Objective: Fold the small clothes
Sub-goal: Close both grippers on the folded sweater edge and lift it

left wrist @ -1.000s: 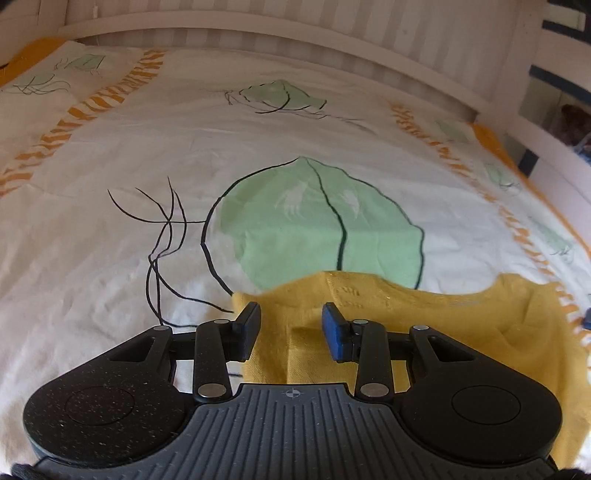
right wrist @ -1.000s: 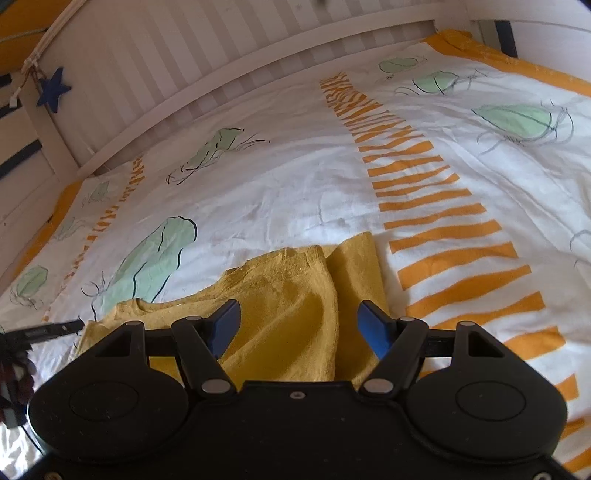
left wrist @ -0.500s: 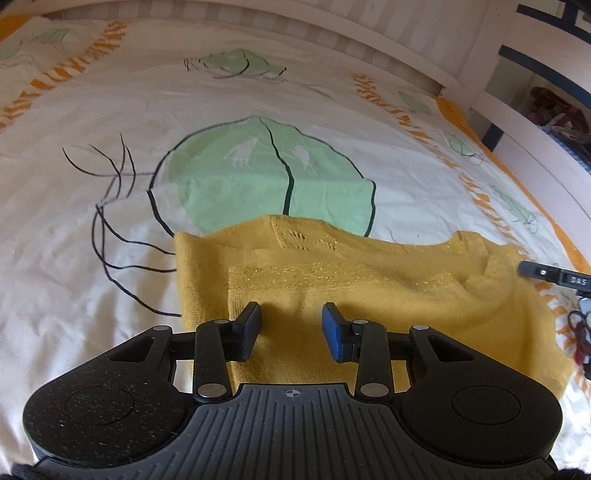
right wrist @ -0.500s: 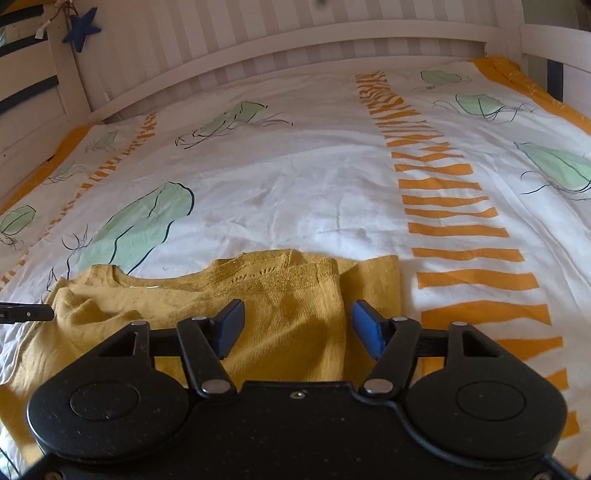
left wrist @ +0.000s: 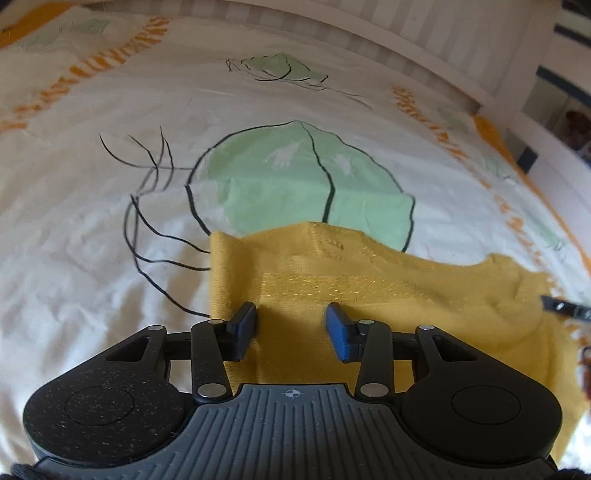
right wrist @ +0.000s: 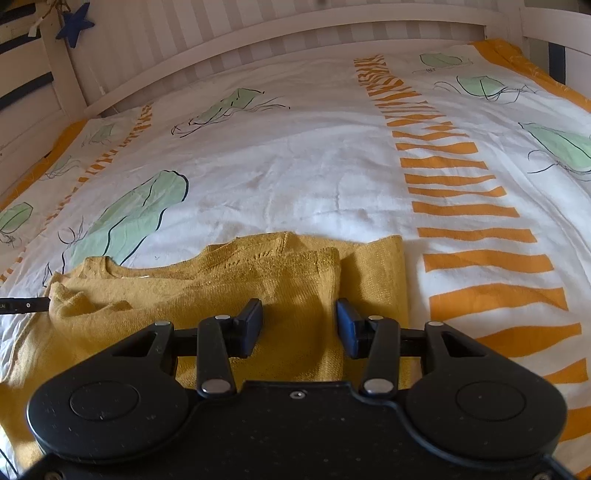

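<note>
Scene: a child's bed w/ white slatted rail; the bedcover is white w/ green leaf prints and orange striped bands.
Garment: yellow knit top lies flat on the cover's near side, partly folded, one layer doubled over at its right end; neckline faces the rail.
Left gripper: hovers over the top's left end, jaws part-open and just widened a little; knit lies below the gap, pads not seen pressing it.
Right gripper: over the top's folded right end, jaws part-open, just narrowed; fabric sits between the blue pads, contact unclear.
Edge detail: the other gripper's dark tip pokes in at far left in right-wrist view.
Decor: blue star hangs on the bed frame, upper left.
</note>
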### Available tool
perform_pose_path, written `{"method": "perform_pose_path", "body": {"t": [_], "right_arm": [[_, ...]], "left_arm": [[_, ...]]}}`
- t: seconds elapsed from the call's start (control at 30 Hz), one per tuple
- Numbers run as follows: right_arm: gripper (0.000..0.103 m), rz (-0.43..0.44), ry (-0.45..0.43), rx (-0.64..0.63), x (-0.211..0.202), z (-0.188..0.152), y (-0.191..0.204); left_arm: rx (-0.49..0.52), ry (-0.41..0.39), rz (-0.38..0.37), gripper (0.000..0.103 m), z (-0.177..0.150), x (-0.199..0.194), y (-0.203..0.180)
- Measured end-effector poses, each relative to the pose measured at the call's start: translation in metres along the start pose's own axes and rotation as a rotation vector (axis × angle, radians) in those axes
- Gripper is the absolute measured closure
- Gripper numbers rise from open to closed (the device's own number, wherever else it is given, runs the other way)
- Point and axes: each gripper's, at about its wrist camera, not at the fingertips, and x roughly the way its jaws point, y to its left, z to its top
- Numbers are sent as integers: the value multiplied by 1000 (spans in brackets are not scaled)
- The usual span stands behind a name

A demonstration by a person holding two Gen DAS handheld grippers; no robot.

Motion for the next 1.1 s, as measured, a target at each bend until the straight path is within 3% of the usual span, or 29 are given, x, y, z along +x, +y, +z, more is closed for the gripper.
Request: {"method": "perform_pose_path", "body": {"t": [0.1,0.13,0.17,0.23,0.43,0.57,0.6,0.77,0.9,1.03,1.1], "right_arm": [[50,1,3,-6,2,-1,0],[56,2,3,-7,2,-1,0],[62,0,1,-8,1,-1,0],[82,-14,-9,-14,-1,-2,2],[87,-10,-80,-54,-29,-2,11],[88,-19,-137,-54,-40,9,11],[95,-33,-139,-55,-37,13,11],[95,-92,-117,2,-13,17,-4],[94,-76,-91,18,-5,10,-9],[76,-38,-68,1,-3,6,-6],[74,-52,-56,-9,0,6,-6]], "left_arm": [[-34,27,-32,63,0,7,4],[-37,20,-39,80,0,7,4],[-43,14,-61,90,-1,7,6],[-51,-5,-57,97,-4,2,4],[56,-237,27,98,-11,-48,-19],[46,-269,48,98,8,-50,-19],[42,-270,58,98,12,-45,-18],[-13,-213,101,98,15,-16,-10],[-13,-142,111,98,8,-1,-1],[-16,-142,94,98,6,-2,4],[-13,-144,90,98,6,-4,4]]}}
